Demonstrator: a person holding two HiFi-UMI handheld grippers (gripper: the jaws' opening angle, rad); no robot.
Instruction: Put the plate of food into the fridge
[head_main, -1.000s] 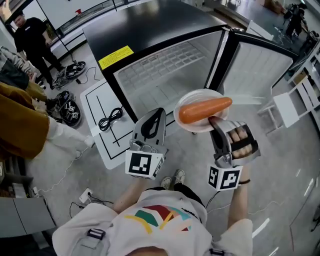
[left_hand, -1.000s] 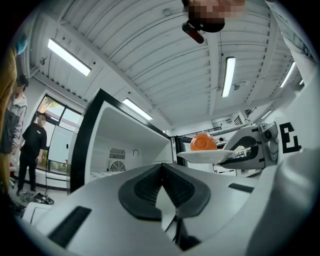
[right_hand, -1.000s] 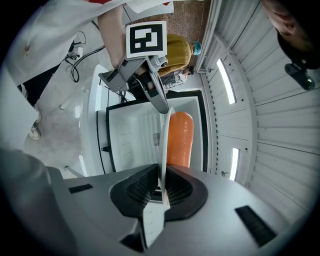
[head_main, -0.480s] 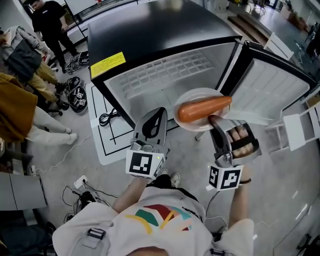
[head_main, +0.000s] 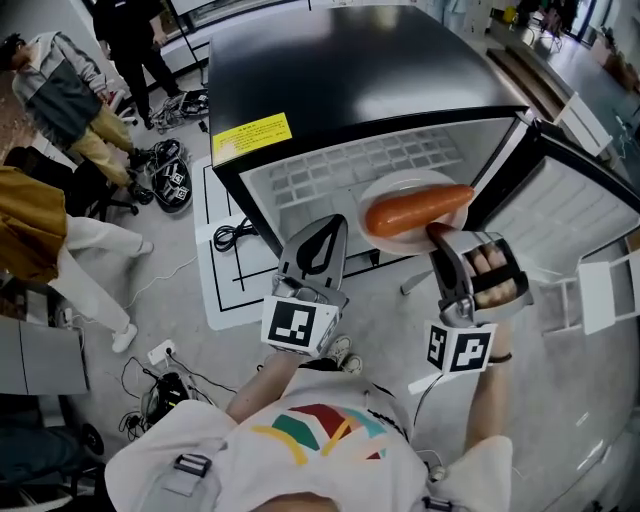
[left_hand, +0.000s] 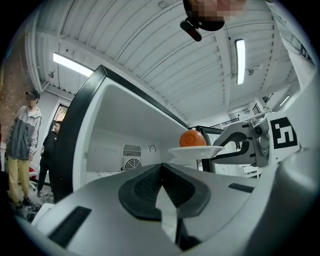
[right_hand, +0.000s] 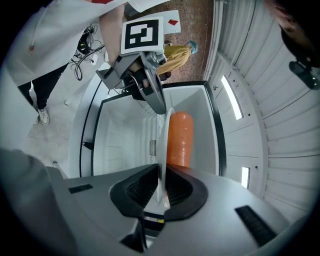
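Bright, even overhead light, sharp focus.
Ceiling strip lights (left_hand: 240, 54) at 1 o'clock; both gripper views fisheye-bent, black corners.

- A large workshop-style test hall, seen from where I stand: the black-topped fridge (head_main: 350, 80) stands free on a smooth grey floor (head_main: 150, 290) that reflects the lights.
- Above me, a ribbed metal ceiling (left_hand: 150, 55) carries long strip lights (left_hand: 240, 54), as in an industrial shed.
- A white mat (head_main: 215, 290) marked with black lines lies on the floor against the fridge, with a coiled black cable (head_main: 232, 236) on it.
- A power strip (head_main: 160, 352) and loose leads (head_main: 160, 395) trail across the floor to my left.
- Gear bearing square markers (head_main: 175, 185) lies on the floor near the onlookers (head_main: 60, 90), who stand off to the fridge's left.
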